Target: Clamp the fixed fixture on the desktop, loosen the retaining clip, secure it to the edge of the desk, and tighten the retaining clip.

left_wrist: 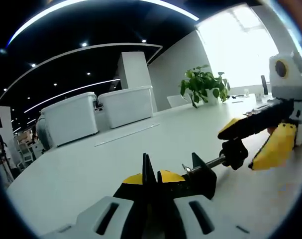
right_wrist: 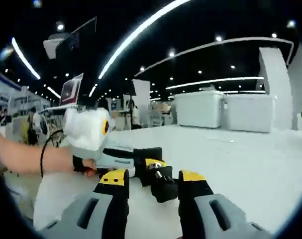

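White counter (left_wrist: 141, 149) stretches ahead of you under a dark ceiling with curved light strips, with two white bins (left_wrist: 98, 113) and a potted plant (left_wrist: 204, 85) at its far side, well beyond your jaws. In the left gripper view, your left gripper (left_wrist: 151, 186) has its yellow-tipped jaws pressed together on a thin black plate of the clamp fixture (left_wrist: 203, 172), which stands up between them. From there the fixture's black block and metal screw rod run off to the right of your jaws to a black knob (left_wrist: 235, 154). Your right gripper (left_wrist: 262, 137) comes in from the right, its yellow-tipped jaws spread apart around that knob end; whether they touch it, you cannot tell.

In the right gripper view, your right gripper (right_wrist: 154, 180) has its jaws apart, with the fixture's black knob (right_wrist: 163, 186) sitting between them. Just beyond your jaws lies your left gripper (right_wrist: 108, 157), held by your hand (right_wrist: 88, 167), arm reaching in from the left.
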{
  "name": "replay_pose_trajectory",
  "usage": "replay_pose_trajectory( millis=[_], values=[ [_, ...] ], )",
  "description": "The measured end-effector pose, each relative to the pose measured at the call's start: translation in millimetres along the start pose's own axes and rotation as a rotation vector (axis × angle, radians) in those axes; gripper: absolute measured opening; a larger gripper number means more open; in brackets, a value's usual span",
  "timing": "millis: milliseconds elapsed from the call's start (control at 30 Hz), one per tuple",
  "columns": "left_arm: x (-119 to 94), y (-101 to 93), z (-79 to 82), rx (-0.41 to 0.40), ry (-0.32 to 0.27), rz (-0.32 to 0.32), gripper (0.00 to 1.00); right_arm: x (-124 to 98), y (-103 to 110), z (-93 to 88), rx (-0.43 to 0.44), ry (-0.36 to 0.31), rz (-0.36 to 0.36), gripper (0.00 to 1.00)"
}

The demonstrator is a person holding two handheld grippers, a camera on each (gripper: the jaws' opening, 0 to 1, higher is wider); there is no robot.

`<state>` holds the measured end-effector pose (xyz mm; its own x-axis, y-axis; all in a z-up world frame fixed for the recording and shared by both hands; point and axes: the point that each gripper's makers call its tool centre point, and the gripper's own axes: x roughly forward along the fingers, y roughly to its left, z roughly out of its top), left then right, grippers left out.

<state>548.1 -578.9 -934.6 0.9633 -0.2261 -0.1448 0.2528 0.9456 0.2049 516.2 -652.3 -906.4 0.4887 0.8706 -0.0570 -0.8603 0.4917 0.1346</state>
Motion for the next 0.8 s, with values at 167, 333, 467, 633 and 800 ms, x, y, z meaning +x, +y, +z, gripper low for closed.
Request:
replay_pose_trajectory(
  millis=[167,333,467,633,800],
  values=[
    [0,0.0,0.1,-0.001,0.0,-0.001,0.07,0,-13,-4.7,0.229,0.018,0.001,0.27],
    [0,-0.1,0.1,-0.001,0.0,-0.002,0.07,8,-5,-21.3,0.229,0.103,0.039,0.27],
    [0,0.1,0.0,-0.002,0.0,-0.003,0.07,6,-4,-23.5,0.218,0.112,0.038,0.26],
    [0,0.1,-0.2,-0.003,0.0,-0.004,0.07,6,-2,-22.3,0.126,0.102,0.031,0.26],
    [0,-0.1,-0.3,-0.003,0.001,-0.003,0.07,7,2,-21.0,-0.112,0.094,-0.011,0.26]
  ],
)
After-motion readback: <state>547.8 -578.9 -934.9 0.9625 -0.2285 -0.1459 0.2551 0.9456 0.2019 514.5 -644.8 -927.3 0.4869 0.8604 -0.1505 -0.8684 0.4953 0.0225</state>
